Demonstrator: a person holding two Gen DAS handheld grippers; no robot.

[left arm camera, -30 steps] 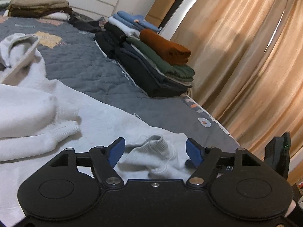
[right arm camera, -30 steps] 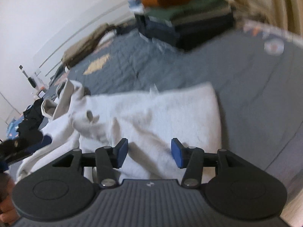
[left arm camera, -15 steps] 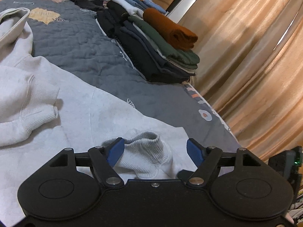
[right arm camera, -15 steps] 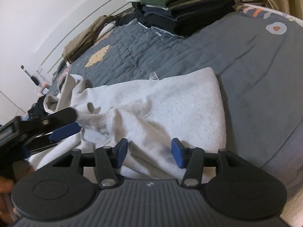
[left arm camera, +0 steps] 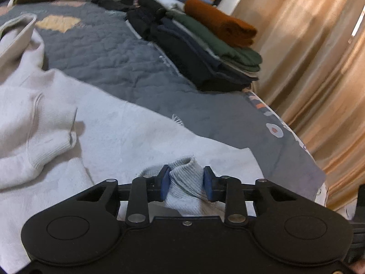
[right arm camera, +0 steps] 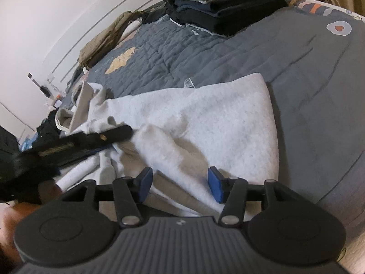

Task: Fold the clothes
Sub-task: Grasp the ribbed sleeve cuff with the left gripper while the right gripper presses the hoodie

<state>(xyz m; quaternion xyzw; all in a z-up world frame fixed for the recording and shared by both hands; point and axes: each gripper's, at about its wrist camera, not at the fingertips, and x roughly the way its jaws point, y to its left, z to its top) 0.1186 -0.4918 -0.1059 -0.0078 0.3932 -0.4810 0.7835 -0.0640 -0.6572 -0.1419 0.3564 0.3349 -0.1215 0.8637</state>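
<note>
**Cuff pinched, hoodie spread on the quilt**

While the left gripper has its blue pads clamped on the ribbed sleeve cuff, the right gripper hangs wide apart, holding nothing, just above the pale grey hoodie — which lies across the grey quilt, with the folded clothes stack further back.

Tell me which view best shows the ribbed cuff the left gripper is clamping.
Left wrist view: the ribbed cuff sits pinched in the left gripper, ribbing clear. In the right wrist view the left gripper is a blurred black bar over the sweatshirt; the cuff is hidden there.
</note>
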